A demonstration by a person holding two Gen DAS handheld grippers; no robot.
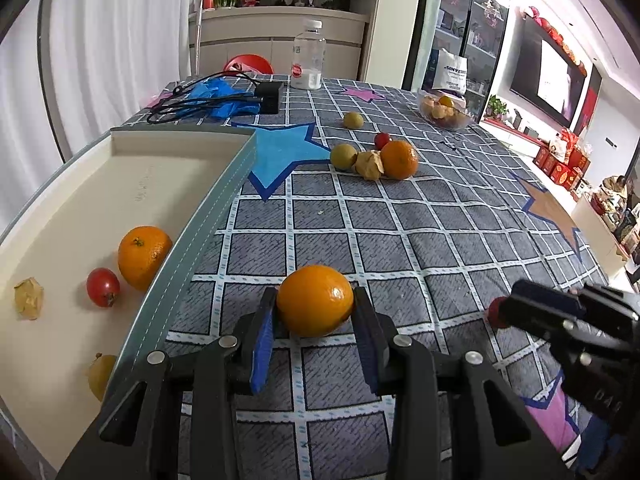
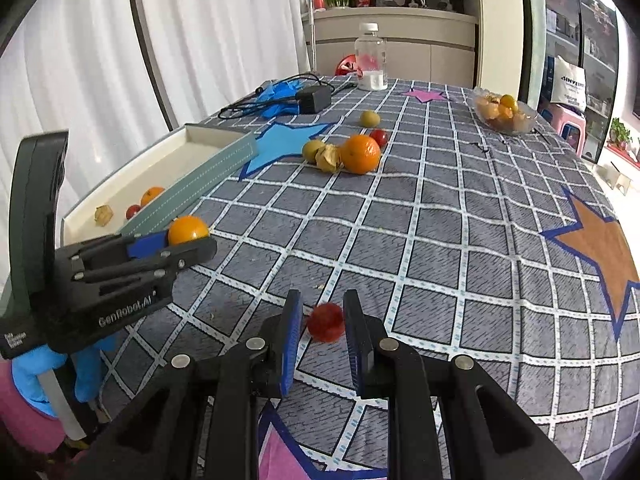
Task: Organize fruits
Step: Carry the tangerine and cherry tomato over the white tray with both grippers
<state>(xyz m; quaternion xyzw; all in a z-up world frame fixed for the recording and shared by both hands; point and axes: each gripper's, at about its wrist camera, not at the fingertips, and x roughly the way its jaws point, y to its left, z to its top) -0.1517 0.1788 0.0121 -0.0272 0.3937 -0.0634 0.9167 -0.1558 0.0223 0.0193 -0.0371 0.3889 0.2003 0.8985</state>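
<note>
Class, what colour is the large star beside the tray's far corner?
Blue star, darker-blue edged; clearest in the left wrist view.

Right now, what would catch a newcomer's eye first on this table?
Two black grippers each clamp a fruit: the left gripper squeezes an orange beside the white tray, the right gripper a small red fruit. Farther back, loose fruits cluster near a blue star.

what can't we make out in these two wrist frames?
- Left wrist: yellow fruit in the tray is half hidden by the tray wall.
- Left wrist: red fruit is mostly covered by the right gripper.
- Right wrist: that red fruit is motion-blurred, so its kind and pad contact are unclear.
- Both views: contents of the glass bowl are too small to identify.
</note>
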